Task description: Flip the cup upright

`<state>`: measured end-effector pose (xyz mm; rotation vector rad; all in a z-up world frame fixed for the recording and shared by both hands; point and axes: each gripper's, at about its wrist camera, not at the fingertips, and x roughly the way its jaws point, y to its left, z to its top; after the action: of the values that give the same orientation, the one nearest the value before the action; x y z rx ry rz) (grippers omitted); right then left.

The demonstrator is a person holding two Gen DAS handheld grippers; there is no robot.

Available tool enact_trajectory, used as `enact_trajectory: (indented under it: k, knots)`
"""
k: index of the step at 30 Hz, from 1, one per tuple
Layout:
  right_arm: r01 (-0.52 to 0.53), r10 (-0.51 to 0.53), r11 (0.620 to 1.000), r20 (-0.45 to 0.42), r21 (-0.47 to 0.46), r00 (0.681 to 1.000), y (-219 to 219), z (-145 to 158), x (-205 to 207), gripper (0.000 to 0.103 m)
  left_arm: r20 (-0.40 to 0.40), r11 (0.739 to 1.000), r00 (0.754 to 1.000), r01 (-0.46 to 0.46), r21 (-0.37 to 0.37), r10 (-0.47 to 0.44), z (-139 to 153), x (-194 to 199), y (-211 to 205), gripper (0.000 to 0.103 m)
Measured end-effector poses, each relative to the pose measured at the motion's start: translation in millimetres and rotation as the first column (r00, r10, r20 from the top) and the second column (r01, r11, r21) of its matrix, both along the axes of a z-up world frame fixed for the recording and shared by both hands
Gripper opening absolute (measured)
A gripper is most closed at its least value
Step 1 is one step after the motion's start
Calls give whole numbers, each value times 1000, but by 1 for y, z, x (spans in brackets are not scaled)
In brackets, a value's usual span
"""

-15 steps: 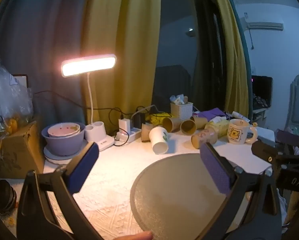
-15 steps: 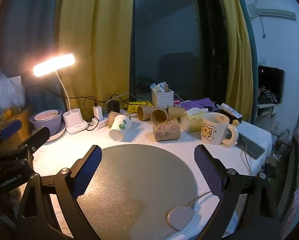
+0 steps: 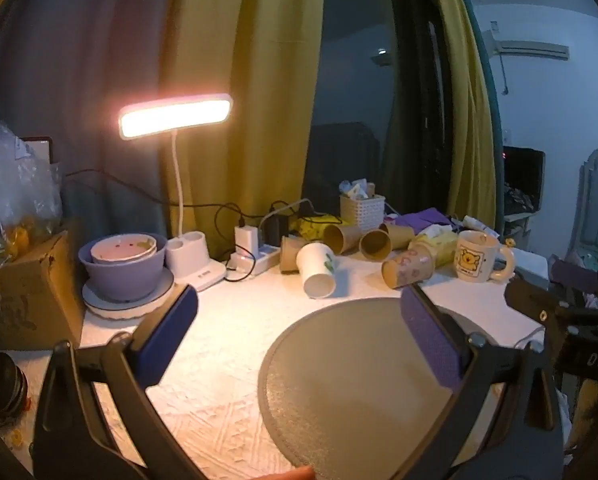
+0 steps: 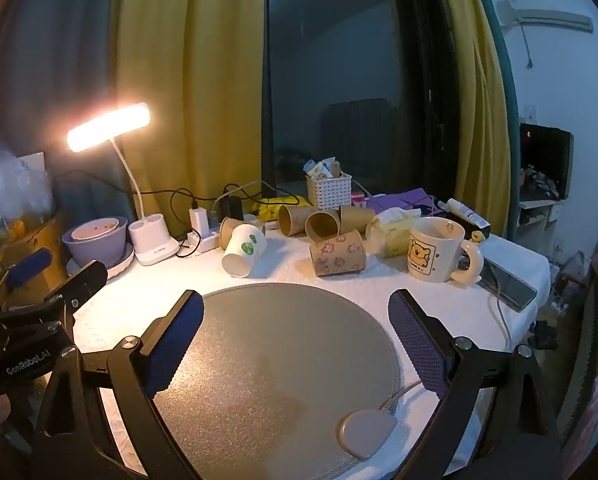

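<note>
- The jaws of the left gripper (image 3: 299, 332) and the right gripper (image 4: 295, 332) are both standing wide apart and are holding nothing.
- The white paper cup with green leaf print (image 4: 243, 250) is lying on its side beyond the jaws, past the far edge of the round grey mat (image 4: 283, 360), with its mouth pointing toward the grippers.
- The pink patterned paper cup (image 4: 337, 258) is lying just to its right, also tipped over.
- To do the step well, I think one gripper should be reaching forward and closing gently across the cup wall, because thin paper is crushing easily, then turning it mouth up.
- Only the right view is showing the small grey oval pebble-shaped device (image 4: 365, 428) on the mat; only the left view is showing the dark round objects (image 3: 3, 384) at the left of the jaws.
</note>
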<state>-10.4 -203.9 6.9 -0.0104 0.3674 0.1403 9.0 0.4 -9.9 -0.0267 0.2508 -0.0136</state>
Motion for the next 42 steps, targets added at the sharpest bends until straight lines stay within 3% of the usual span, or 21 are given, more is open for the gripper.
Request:
enact_trajectory:
  k: [42]
  knots:
    - [-2,2,1000,-14,13,1000,-4,-4,4,96,-4,1000,1000,-8,8,8,-4,1,-3,102]
